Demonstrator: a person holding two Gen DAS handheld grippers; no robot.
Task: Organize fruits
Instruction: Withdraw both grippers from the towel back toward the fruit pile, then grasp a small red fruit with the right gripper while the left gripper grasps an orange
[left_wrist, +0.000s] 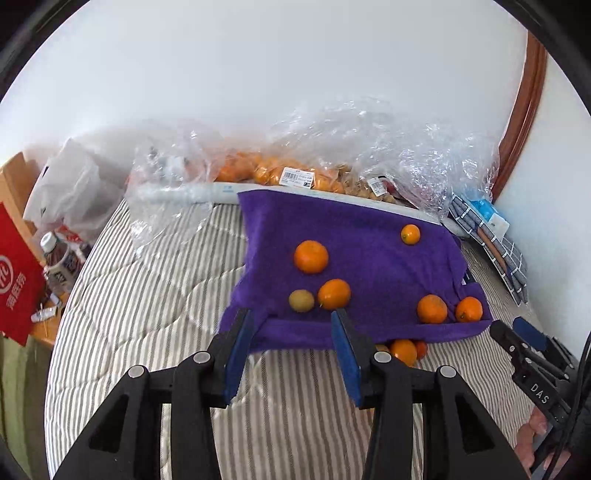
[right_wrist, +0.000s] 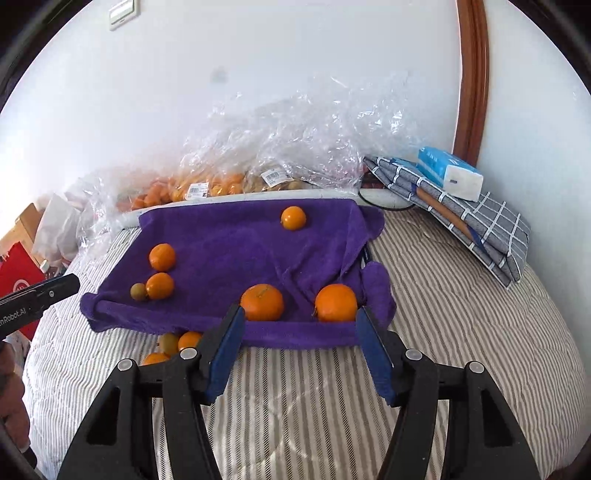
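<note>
A purple towel (left_wrist: 354, 236) (right_wrist: 236, 243) lies on the striped bed. Several oranges sit on it, such as one large orange (left_wrist: 311, 256) (right_wrist: 161, 256), and a small greenish-yellow fruit (left_wrist: 301, 300) (right_wrist: 138, 291). Two oranges (right_wrist: 262, 302) (right_wrist: 336, 302) lie at the towel's near edge. More fruits (left_wrist: 403, 351) (right_wrist: 173, 343) lie on the bed just off that edge. My left gripper (left_wrist: 291, 328) is open and empty just before the towel's near edge. My right gripper (right_wrist: 300, 325) is open and empty, in front of the two near oranges.
Clear plastic bags of oranges (left_wrist: 280, 173) (right_wrist: 207, 186) lie along the wall behind the towel. Folded checked cloth (right_wrist: 472, 221) with a tissue pack (right_wrist: 448, 172) sits at the right. A red bag (left_wrist: 16, 284) and a bottle (left_wrist: 61, 258) stand at the left.
</note>
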